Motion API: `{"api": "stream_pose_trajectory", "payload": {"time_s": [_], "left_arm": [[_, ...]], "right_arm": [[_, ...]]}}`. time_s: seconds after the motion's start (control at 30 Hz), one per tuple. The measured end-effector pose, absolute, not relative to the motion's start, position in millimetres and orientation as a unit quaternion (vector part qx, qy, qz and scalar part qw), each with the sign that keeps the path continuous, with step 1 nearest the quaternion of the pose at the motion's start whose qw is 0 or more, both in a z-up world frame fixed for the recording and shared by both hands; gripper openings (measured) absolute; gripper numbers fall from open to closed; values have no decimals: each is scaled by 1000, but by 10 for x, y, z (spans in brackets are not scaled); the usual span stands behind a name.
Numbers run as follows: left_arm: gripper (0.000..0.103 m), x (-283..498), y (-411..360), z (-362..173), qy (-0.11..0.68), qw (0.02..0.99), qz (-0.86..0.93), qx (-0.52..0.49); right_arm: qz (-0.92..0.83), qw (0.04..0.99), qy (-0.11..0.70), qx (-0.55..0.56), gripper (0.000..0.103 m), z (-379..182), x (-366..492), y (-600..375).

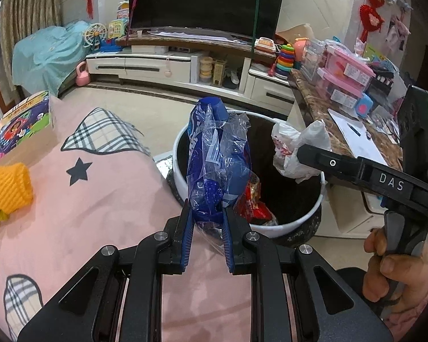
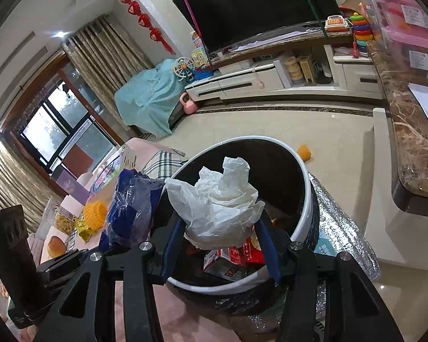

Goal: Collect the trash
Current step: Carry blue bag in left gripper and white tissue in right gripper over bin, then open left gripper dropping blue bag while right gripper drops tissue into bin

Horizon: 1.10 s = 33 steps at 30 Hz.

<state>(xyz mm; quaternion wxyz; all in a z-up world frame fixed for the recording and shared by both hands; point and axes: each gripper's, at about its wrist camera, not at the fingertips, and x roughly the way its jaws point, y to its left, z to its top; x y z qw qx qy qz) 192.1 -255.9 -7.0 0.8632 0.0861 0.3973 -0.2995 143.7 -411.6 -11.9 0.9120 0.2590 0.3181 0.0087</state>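
Observation:
My left gripper is shut on a blue and clear plastic wrapper, held upright at the near rim of a white trash bin with a black inside. The wrapper also shows in the right wrist view. My right gripper holds a crumpled white plastic bag over the bin's opening; the bag shows in the left wrist view. Red snack packets lie inside the bin.
A table with a pink star-print cloth carries a yellow cup, a picture box and snacks. A marble counter stands right of the bin. A TV cabinet is across the floor. Silver foil lies beside the bin.

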Motion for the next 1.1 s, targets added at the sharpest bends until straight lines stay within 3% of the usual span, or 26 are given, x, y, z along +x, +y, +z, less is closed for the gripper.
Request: {"api": "stream_pose_trajectory", "payload": {"time_s": [0.73,0.8,0.83,0.9,0.93,0.97,1.1], "left_arm": [[20,2074,-2781,-112,411,857,-294,104],[29,2085,-2791,-110,413,856,-294,104],[43,2089,-2799,-108,414,856,-291,105],[55,2080,-2799,-90,408,860,-288,105],[55,2064,-2787,-76,403,862,-289,103],[55,2050,-2773,-72,403,862,-291,102],[57,2000,-2669,-93,403,864,-287,95]], "right_arm": [[4,907,331,262,53,-120,1585,-4235],[3,907,331,262,56,-108,1595,-4249],[2,906,330,263,59,-103,1600,-4256],[2,906,330,266,72,-91,1606,-4273],[2,905,329,268,82,-89,1602,-4277],[2,906,328,268,84,-82,1599,-4285],[0,908,323,267,84,-66,1554,-4279]]}}
